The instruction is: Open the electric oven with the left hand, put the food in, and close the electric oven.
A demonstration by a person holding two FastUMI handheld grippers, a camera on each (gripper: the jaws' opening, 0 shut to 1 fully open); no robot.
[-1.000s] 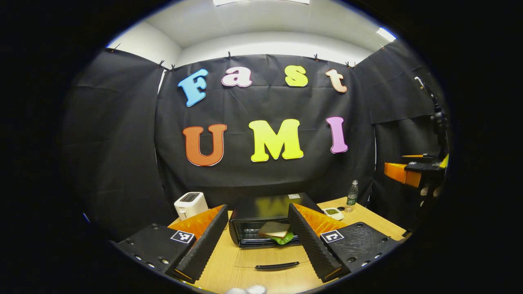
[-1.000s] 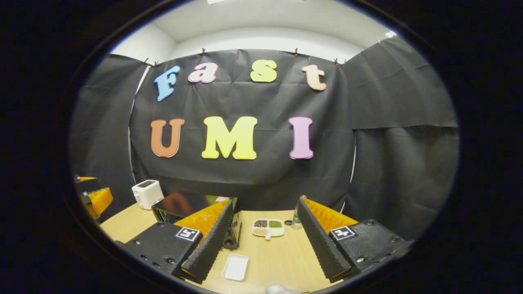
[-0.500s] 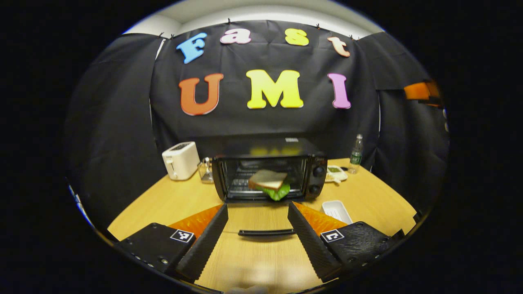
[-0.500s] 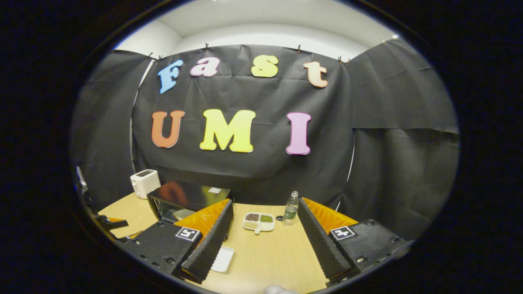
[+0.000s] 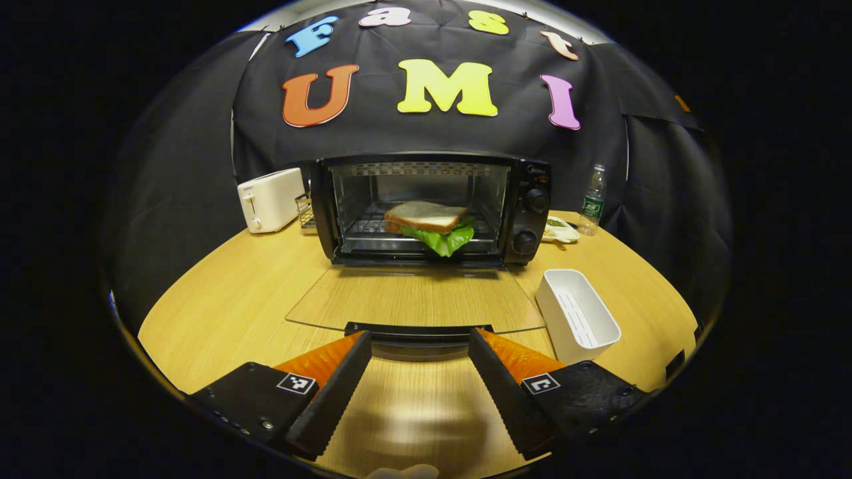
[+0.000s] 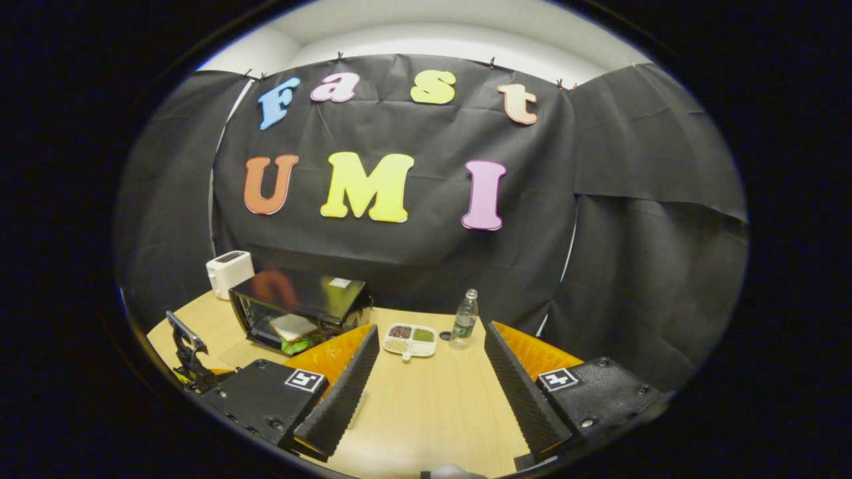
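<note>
The black electric oven [image 5: 426, 203] stands open at the back of the wooden table [image 5: 226, 299], its glass door [image 5: 413, 303] folded down flat. A sandwich [image 5: 426, 218] with a green lettuce leaf rests on the rack inside. My left gripper [image 5: 419, 340] is open and low over the table, and the door's dark handle [image 5: 418, 330] lies right at its fingertips, untouched. My right gripper [image 6: 430, 331] is open and holds nothing, off to the right of the oven [image 6: 299, 306]. From there the sandwich [image 6: 293, 327] is also in sight.
A white rectangular tray [image 5: 578, 313] sits just right of the open door. A white toaster [image 5: 269, 198] stands left of the oven. A water bottle [image 5: 592, 198] and a small divided dish [image 6: 407, 339] are at the back right. Black cloth walls the booth.
My left gripper has sunk and tilted down, from high above the oven to table level at the door handle. The right gripper view has shifted slightly, and the oven's inside now shows there.
</note>
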